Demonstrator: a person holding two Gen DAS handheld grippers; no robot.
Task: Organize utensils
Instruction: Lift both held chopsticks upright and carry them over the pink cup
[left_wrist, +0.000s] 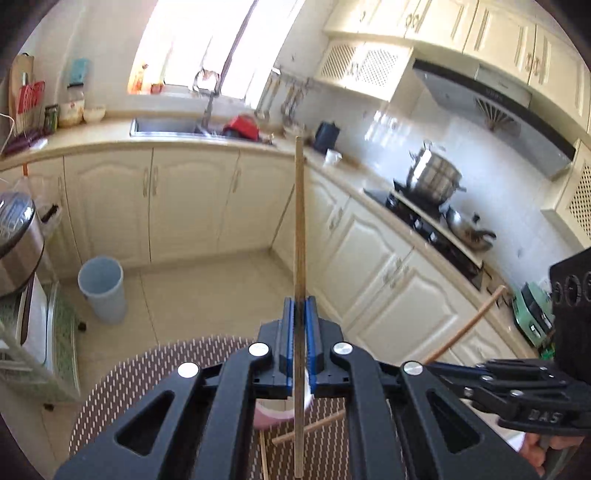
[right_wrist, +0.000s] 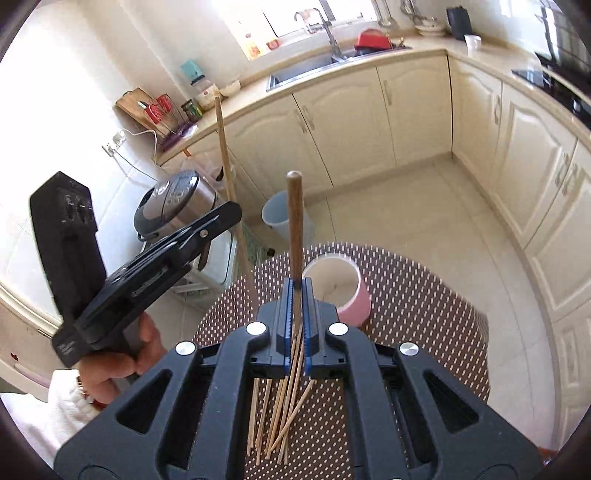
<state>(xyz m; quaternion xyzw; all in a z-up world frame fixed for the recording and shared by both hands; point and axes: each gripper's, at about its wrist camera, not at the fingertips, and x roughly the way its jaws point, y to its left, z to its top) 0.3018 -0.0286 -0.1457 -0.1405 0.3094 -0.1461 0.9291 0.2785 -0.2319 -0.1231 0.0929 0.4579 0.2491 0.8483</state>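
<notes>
Left tongs (left_wrist: 300, 321), 1 chopstick (left_wrist: 300, 221); right tongs (right_wrist: 296, 310), 1 chopstick (right_wrist: 295, 221)

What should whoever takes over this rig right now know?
Left gripper: shut on a light chopstick, held upright.
Right gripper: shut on a darker chopstick, upright beside the pink cup.
The cup stands on the dotted mat; nothing visible inside it.
A loose pile of chopsticks lies on the mat.
Left: drop both held sticks in the cup, then clear the pile.

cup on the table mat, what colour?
The cup is pink outside, white inside. Clearest in the right wrist view.
</notes>
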